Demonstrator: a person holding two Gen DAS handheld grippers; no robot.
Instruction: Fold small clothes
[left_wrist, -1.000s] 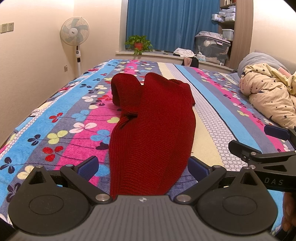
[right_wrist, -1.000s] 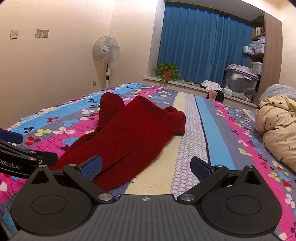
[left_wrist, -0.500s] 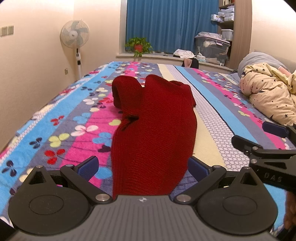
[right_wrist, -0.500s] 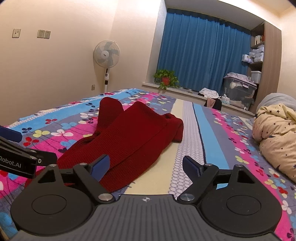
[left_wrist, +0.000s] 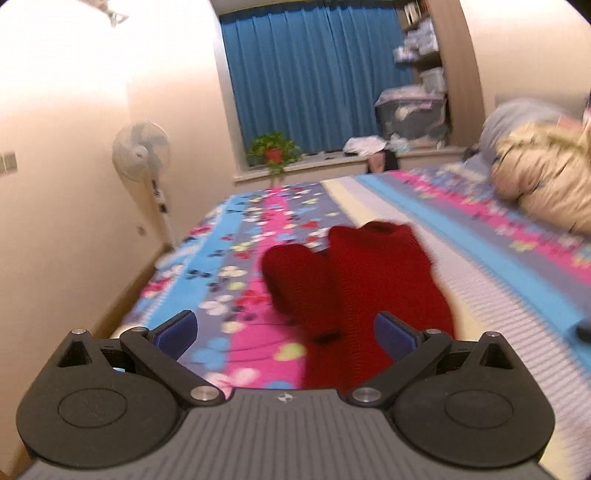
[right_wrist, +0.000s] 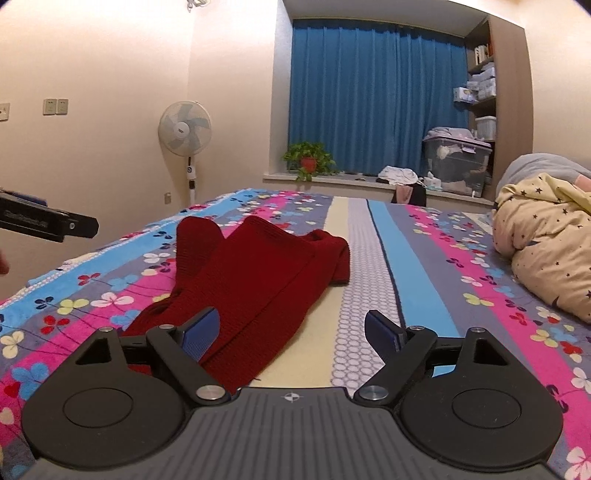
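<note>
The right gripper stands wide after closing a little, pads clear of the red sweater lying on the bedspread from 12 to 9 o'clock. The left gripper gapes empty, sweater toward 1 o'clock.
</note>
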